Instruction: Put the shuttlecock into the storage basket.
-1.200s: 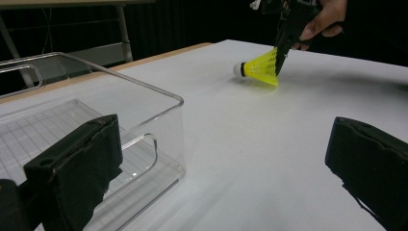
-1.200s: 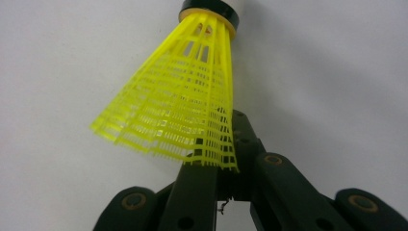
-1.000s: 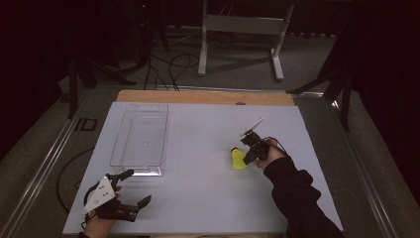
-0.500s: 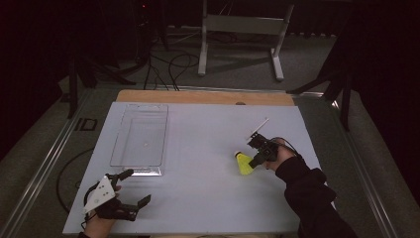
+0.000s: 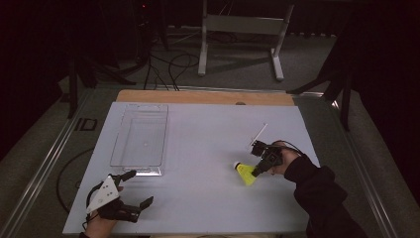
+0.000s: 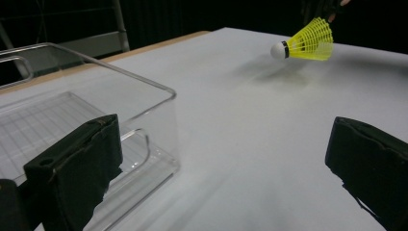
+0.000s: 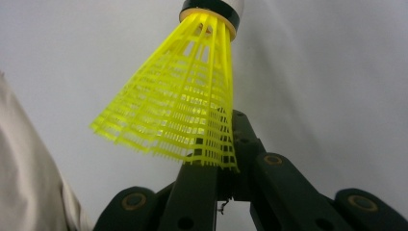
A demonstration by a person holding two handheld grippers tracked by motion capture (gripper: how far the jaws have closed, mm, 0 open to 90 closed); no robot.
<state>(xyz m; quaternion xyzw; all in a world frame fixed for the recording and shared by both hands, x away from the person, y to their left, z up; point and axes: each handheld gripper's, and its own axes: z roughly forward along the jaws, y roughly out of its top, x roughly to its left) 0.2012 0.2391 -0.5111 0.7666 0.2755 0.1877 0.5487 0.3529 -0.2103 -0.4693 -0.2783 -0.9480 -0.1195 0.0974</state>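
A yellow shuttlecock (image 5: 244,174) with a white cork tip hangs just above the white table at the right, its skirt pinched in my right gripper (image 5: 256,172), which is shut on it. In the right gripper view the shuttlecock (image 7: 183,103) points away, its skirt rim caught between the two black jaws. From the left gripper view the shuttlecock (image 6: 304,42) floats over its shadow. My left gripper (image 5: 134,191) rests at the table's front left, open and with nothing in it, next to a clear plastic box (image 5: 140,134).
The clear box (image 6: 159,94) stands close in front of the left jaw, its near corner and handle lip just ahead. A wooden strip (image 5: 203,97) edges the table's far side. A metal stand (image 5: 241,39) and cables lie on the floor beyond.
My right gripper has carried the shuttlecock toward the near right of the table and slightly up. The left gripper has stayed put.
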